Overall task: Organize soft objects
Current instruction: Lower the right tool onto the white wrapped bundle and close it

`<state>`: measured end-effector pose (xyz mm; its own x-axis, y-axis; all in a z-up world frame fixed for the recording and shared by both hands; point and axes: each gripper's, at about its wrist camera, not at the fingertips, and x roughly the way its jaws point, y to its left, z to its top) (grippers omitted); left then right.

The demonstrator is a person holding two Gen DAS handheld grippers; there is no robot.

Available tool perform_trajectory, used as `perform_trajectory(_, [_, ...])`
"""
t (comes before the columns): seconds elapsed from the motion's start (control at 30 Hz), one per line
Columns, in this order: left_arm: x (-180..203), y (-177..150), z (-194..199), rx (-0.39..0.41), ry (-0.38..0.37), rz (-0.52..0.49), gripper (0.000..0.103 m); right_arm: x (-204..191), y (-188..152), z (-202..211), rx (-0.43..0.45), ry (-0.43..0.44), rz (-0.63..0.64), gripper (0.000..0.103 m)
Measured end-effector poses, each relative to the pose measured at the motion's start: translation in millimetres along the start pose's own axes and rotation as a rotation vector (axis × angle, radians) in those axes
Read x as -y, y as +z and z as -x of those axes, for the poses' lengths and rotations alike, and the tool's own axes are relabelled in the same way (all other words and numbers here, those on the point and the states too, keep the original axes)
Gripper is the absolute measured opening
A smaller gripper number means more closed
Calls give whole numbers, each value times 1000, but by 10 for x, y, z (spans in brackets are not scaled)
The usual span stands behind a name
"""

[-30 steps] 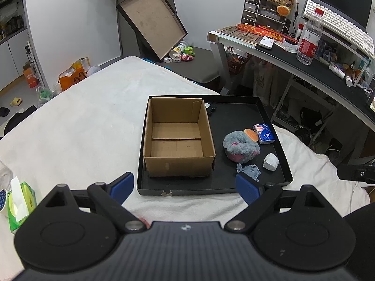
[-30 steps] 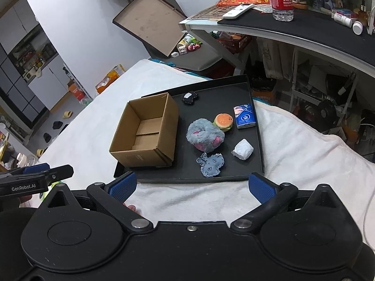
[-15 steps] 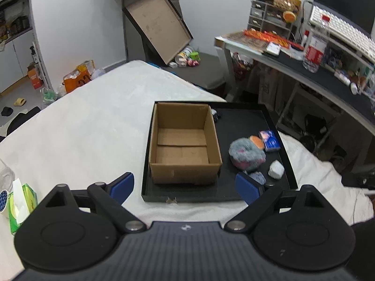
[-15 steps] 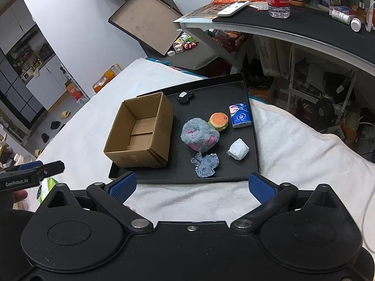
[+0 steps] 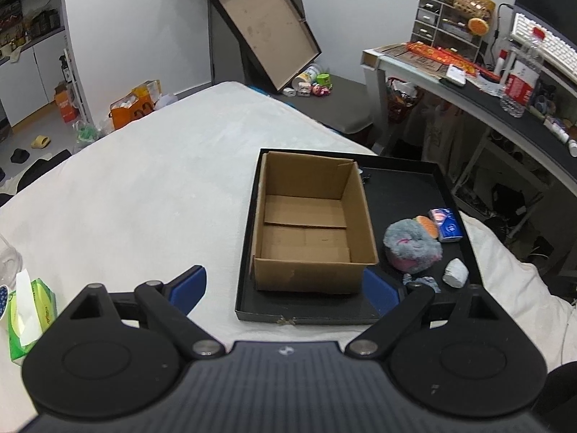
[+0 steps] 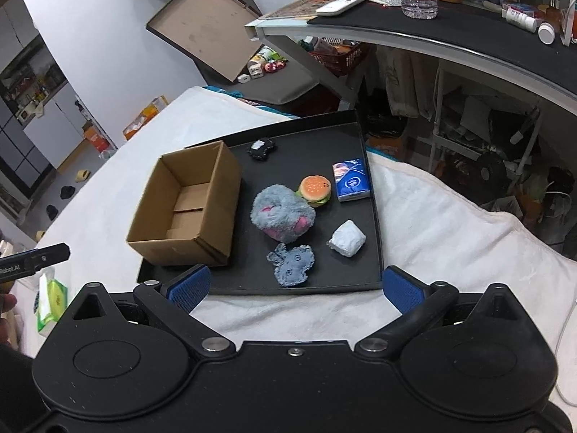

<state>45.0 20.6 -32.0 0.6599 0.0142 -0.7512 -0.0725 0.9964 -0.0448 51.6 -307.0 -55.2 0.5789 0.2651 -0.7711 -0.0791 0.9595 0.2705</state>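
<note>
Hovering, left wrist view: left gripper (image 5: 285, 283) has its jaws spread wide, holding nothing, short of the near wall of the cardboard box (image 5: 310, 223).
Box: empty, standing in the left half of the black tray (image 5: 447, 187) on the white-covered bed (image 5: 144, 187).
Plush, this view: grey-and-pink plush toy (image 5: 411, 245) just right of the box.
Right wrist view: right gripper (image 6: 294, 287) has jaws wide apart, empty, near the tray's front edge.
Soft things: plush toy (image 6: 283, 213) right of the box, burger toy (image 6: 315, 189) touching it behind, blue fabric patch (image 6: 292, 263) in front, white wad (image 6: 346, 239) and tissue pack (image 6: 351, 179) further right.
Handling: likely light and squashy; pinch the plush across its middle bulk, lift the flat patch by an edge.
</note>
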Motion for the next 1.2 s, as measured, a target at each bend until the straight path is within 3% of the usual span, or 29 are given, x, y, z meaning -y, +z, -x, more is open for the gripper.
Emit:
perform_trajectory(0.5, [-290,52,-686,-77,-24,42,92,90,163,-603,-54,-26,21,102])
perform_trajectory(1.07, [-394,173,-1453,-122,25,48,89,206,349,-1293,-156,-80,8,89])
perform_trajectory(1.2, [-414,191,-1609,-132,41,65,85,255,362,-1471,-188,-92,0,86])
